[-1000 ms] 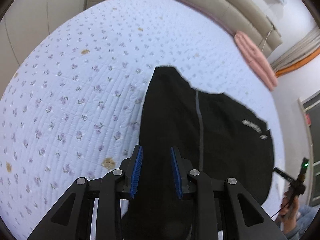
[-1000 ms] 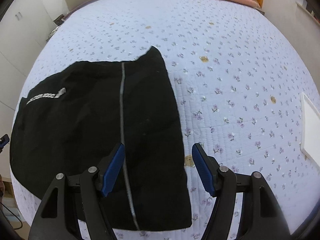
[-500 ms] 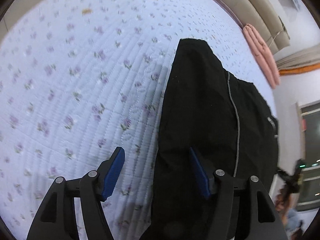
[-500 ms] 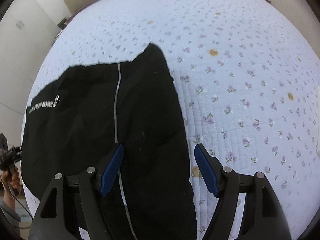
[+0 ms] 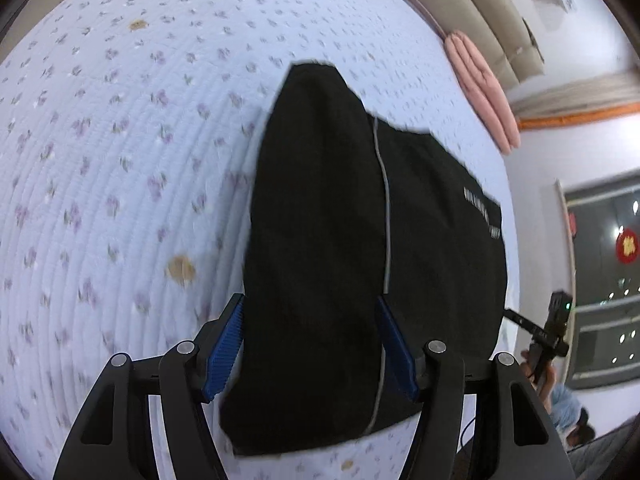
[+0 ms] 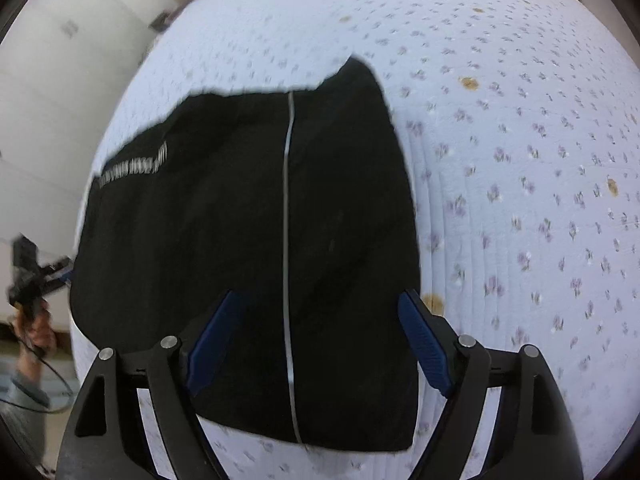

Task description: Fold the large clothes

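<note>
A black garment [image 5: 340, 240] with a thin grey stripe and a small white logo lies folded flat on the flowered quilt [image 5: 120, 140]. It also shows in the right wrist view [image 6: 260, 240]. My left gripper [image 5: 310, 350] is open and empty, hovering above the garment's near part. My right gripper [image 6: 316, 344] is open and empty, above the garment's near edge. The other gripper shows small at the side in each view: the right one in the left wrist view [image 5: 548, 332], the left one in the right wrist view [image 6: 32, 276].
The light blue quilt [image 6: 520, 160] covers a large bed. A folded pink blanket [image 5: 484, 92] lies at the bed's far edge by a beige headboard [image 5: 480, 8]. White wardrobe doors [image 6: 60, 60] stand to the left in the right wrist view. A dark window [image 5: 600, 272] is at right.
My left gripper has opened, letting go of the black garment, and pulled back above it. The right gripper stays open and has shifted left over the garment.
</note>
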